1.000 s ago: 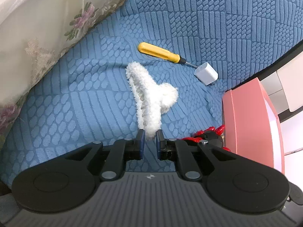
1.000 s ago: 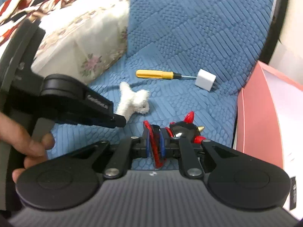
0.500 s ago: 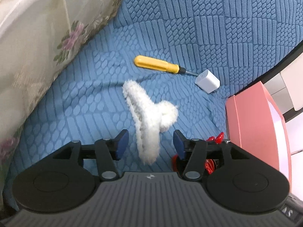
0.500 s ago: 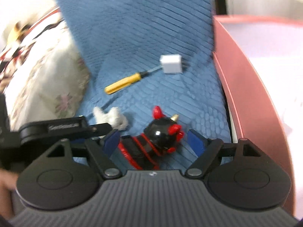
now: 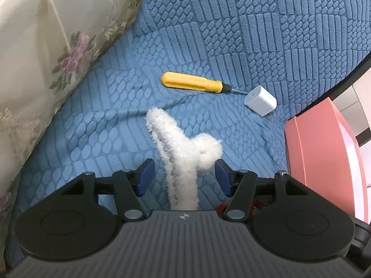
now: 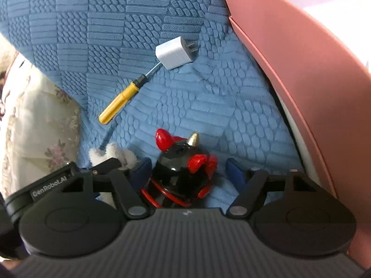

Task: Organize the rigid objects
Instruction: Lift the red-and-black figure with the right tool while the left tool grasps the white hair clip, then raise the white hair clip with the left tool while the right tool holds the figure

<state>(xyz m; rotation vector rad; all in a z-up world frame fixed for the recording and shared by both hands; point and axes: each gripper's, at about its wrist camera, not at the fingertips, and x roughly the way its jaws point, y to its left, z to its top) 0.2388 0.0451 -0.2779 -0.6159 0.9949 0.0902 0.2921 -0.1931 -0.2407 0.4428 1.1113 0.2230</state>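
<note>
A white fluffy hair claw (image 5: 183, 155) lies on the blue textured cover (image 5: 255, 34), between the spread fingers of my open left gripper (image 5: 184, 178). A black and red horned toy figure (image 6: 183, 173) lies between the spread fingers of my open right gripper (image 6: 189, 173). A yellow-handled screwdriver (image 5: 194, 85) lies further off, its tip at a white charger plug (image 5: 260, 100). Both also show in the right wrist view: the screwdriver (image 6: 120, 103) and the plug (image 6: 175, 52). The hair claw (image 6: 111, 155) shows behind the left gripper's finger (image 6: 102, 166).
A pink box (image 5: 324, 169) stands at the right edge of the cover; in the right wrist view its wall (image 6: 301, 81) rises close on the right. A floral cream quilt (image 5: 46, 58) lies along the left side.
Both grippers have opened: the left let go of the hair claw, the right let go of the toy figure. The right view has swung toward the pink box.
</note>
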